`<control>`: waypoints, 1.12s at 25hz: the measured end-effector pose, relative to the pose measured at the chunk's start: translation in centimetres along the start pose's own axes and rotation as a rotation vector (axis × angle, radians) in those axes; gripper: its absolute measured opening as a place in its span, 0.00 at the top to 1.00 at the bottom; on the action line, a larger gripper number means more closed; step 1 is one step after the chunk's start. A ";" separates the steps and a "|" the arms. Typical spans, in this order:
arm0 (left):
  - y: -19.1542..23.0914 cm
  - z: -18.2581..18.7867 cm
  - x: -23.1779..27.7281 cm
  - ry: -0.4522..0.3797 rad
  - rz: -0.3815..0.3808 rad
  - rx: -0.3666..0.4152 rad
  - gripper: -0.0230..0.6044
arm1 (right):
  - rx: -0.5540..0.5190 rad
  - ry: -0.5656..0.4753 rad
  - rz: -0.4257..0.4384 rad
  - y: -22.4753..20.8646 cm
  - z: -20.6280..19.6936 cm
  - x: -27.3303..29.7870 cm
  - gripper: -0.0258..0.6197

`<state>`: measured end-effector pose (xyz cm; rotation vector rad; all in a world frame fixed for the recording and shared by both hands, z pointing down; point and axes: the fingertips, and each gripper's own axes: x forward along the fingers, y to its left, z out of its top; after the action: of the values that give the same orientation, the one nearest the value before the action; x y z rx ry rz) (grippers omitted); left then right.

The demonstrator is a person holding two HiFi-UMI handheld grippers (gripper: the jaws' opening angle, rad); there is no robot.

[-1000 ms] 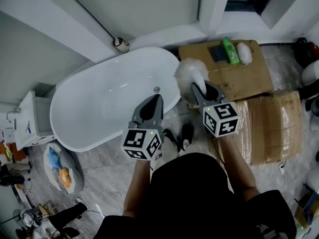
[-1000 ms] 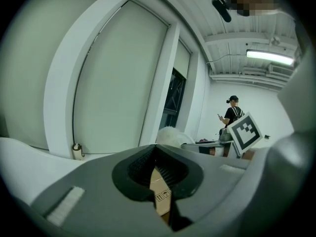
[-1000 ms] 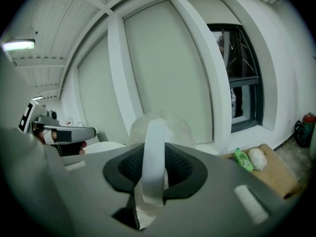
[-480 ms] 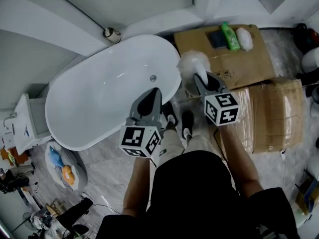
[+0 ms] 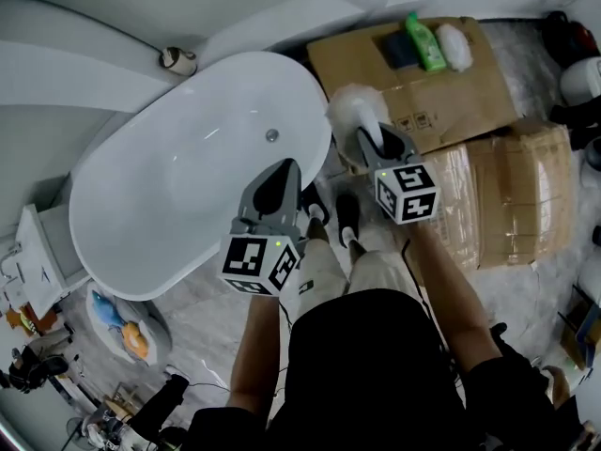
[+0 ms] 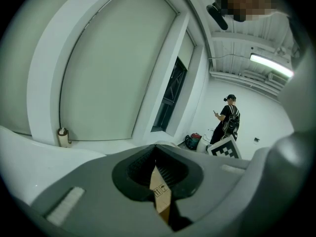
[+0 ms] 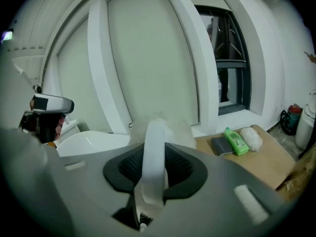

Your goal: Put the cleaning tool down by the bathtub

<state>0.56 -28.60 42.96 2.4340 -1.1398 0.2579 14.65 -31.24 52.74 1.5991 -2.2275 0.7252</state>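
Cleaning tool (image 5: 353, 111), fluffy wht head, oval tub (image 5: 178, 191)

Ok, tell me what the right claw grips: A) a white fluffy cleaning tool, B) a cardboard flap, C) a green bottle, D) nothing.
A: the right claw is shut on the handle of the white cleaning tool, its fluffy head sticking out ahead.

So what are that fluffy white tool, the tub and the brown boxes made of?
The cleaning tool has a soft, fuzzy white head, probably microfibre or wool, on a smooth white handle that looks plastic. The bathtub is glossy white with sharp highlights: acrylic or enamel, can't tell which. The boxes are matt brown cardboard with printed marks.
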 end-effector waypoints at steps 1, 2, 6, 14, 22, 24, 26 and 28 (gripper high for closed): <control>0.3 -0.4 0.6 0.007 -0.006 -0.004 0.97 | 0.004 0.008 -0.008 -0.4 -0.5 0.6 0.81; 0.5 -0.7 1.1 0.014 -0.012 -0.007 0.97 | 0.009 0.018 -0.015 -0.8 -1.0 1.1 0.81; 1.2 -2.2 3.4 0.052 -0.049 0.027 0.97 | 0.040 0.060 -0.029 -2.1 -3.3 3.3 0.81; 2.6 -5.8 7.7 0.114 -0.088 0.008 0.97 | 0.065 0.111 -0.034 -4.6 -7.1 7.4 0.81; 4.3 -8.1 10.8 0.169 -0.119 0.005 0.97 | 0.083 0.167 -0.057 -6.9 -10.4 11.1 0.81; 4.8 -8.3 11.2 0.181 -0.122 0.014 0.97 | 0.084 0.179 -0.070 -7.4 -11.2 11.9 0.81; 5.1 -8.5 11.5 0.196 -0.127 0.025 0.97 | 0.098 0.187 -0.079 -7.9 -11.9 12.8 0.81; 5.2 -8.7 11.9 0.209 -0.133 0.025 0.97 | 0.110 0.200 -0.087 -8.6 -12.7 13.6 0.81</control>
<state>4.36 -35.59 56.38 2.4246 -0.8859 0.4744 17.62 -37.00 72.17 1.5862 -1.9953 0.9523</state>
